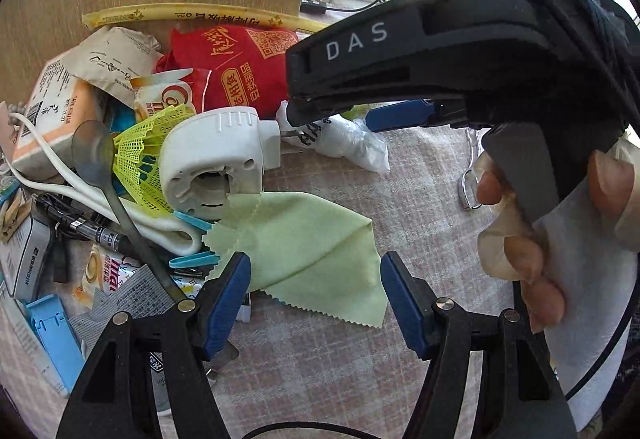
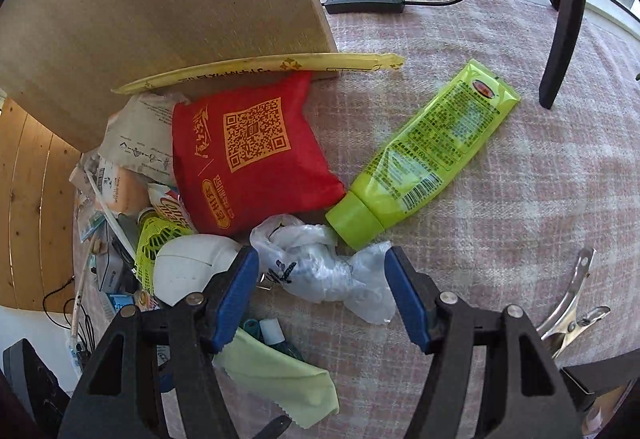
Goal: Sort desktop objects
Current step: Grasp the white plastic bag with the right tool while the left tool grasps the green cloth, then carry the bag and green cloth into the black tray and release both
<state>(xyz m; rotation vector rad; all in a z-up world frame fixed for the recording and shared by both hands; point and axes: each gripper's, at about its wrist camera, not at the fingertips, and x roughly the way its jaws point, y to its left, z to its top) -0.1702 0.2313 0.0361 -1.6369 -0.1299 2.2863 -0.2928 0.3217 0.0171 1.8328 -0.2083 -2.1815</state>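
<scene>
The left gripper (image 1: 316, 299) is held with its jaws apart over the green cloth (image 1: 304, 251), which lies on the checked tablecloth (image 1: 420, 199) beside the white plug (image 1: 216, 159). The right gripper (image 2: 322, 299) is also spread wide, with the crumpled plastic bag (image 2: 320, 267) framed between its fingers, beside the green tube (image 2: 424, 155).

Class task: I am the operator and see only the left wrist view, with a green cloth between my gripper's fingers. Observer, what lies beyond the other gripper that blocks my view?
Observer: A lime green tube lies on the checked tablecloth, cap toward the crumpled plastic bag.
Operator: Is the right gripper holding anything?
Observer: No. The right gripper is open, with the bag between its fingers.
Operator: Anything to its right?
Observer: A metal clip lies beside it.
</scene>
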